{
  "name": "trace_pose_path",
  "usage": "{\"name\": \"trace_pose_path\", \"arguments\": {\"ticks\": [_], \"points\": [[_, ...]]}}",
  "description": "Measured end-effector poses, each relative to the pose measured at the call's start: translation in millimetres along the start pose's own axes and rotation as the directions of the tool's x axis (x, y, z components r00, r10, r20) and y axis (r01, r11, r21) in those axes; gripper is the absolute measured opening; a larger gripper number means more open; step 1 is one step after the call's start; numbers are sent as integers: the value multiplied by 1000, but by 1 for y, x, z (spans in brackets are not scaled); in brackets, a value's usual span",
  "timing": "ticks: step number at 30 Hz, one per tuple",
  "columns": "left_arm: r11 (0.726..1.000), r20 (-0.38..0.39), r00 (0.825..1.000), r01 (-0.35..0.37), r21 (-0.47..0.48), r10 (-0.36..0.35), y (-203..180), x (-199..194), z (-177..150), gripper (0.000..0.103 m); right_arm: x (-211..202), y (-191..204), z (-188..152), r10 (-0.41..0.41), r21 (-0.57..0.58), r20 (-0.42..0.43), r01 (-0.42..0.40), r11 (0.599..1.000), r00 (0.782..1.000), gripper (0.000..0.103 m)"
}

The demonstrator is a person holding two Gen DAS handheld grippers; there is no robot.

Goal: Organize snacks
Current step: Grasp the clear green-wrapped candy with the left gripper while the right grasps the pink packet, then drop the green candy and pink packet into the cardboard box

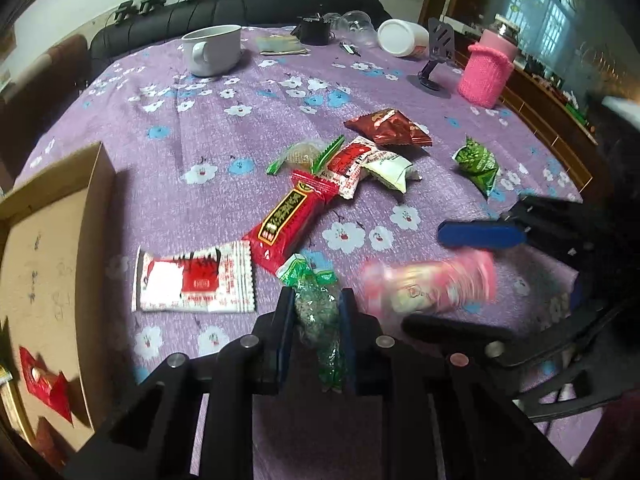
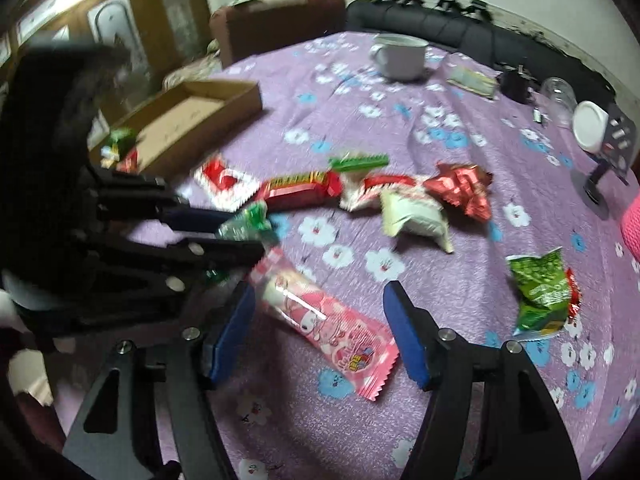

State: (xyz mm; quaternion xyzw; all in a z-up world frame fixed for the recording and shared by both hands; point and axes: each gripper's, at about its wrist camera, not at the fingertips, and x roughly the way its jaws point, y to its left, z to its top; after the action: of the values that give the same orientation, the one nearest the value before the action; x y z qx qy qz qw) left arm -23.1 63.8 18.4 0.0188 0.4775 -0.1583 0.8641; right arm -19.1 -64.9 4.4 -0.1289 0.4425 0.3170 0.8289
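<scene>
Between the left gripper's (image 1: 316, 312) blue pads (image 1: 285, 332), clamped: a small green-and-clear snack packet (image 1: 320, 320), crinkled, speckled contents showing through, frilled green end pointing to 12 o'clock. Same packet (image 2: 244, 226) seen side-on in the right wrist view, pinched just above the purple floral tablecloth (image 2: 460, 280).

At 3 o'clock of it, a pink snack bar wrapper (image 2: 328, 324) with cartoon print, lying flat between the right gripper's (image 2: 318, 334) wide-apart fingers (image 2: 404, 336), untouched by either pad; blurred in the left view (image 1: 432, 286).

Further out, toward 12 o'clock, a loose pile: long red bar (image 1: 286, 220), white-and-red sachet (image 1: 196, 282), dark red foil pack (image 1: 388, 128), green pea bag (image 1: 478, 164).

At 9 o'clock, cardboard box (image 1: 44, 264), red packet (image 1: 44, 384) inside. Only in the left view: pink knitted sleeve (image 1: 484, 76) in full.
</scene>
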Motion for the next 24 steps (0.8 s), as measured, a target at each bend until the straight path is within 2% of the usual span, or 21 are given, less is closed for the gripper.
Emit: {"name": "trace_pose_path", "arguments": {"ticks": [2,4,5,10,13,16,18,24], "points": [[1000,12,1000,18,-20,-17,4,-6,-3,21,3,2,-3,-26,-7,-7,26,1000,1000,58],[999,33,999,38,-40,-36,7,-15,-7,21,-1,5,-7,-52,-1,-14,52,999,999,28],[998,41,998,46,-48,-44,9,-19,-9,21,-3,5,-8,-53,14,-20,53,999,998,26],[990,122,989,96,-106,-83,25,-57,-23,21,-16,6,-13,-65,86,-4,65,994,998,25],[986,167,983,98,-135,-75,41,-82,-29,21,-32,11,-10,-57,118,33,53,992,998,25],[982,203,979,71,-176,-35,67,-105,-35,21,-45,25,-2,-18,127,63,9,992,998,25],[977,216,976,28,-210,18,89,-116,-38,21,-49,38,9,17,127,80,-27,992,997,25],[953,213,969,-57,-296,125,151,-132,-36,21,-35,81,48,155,129,95,-167,977,983,26]]}}
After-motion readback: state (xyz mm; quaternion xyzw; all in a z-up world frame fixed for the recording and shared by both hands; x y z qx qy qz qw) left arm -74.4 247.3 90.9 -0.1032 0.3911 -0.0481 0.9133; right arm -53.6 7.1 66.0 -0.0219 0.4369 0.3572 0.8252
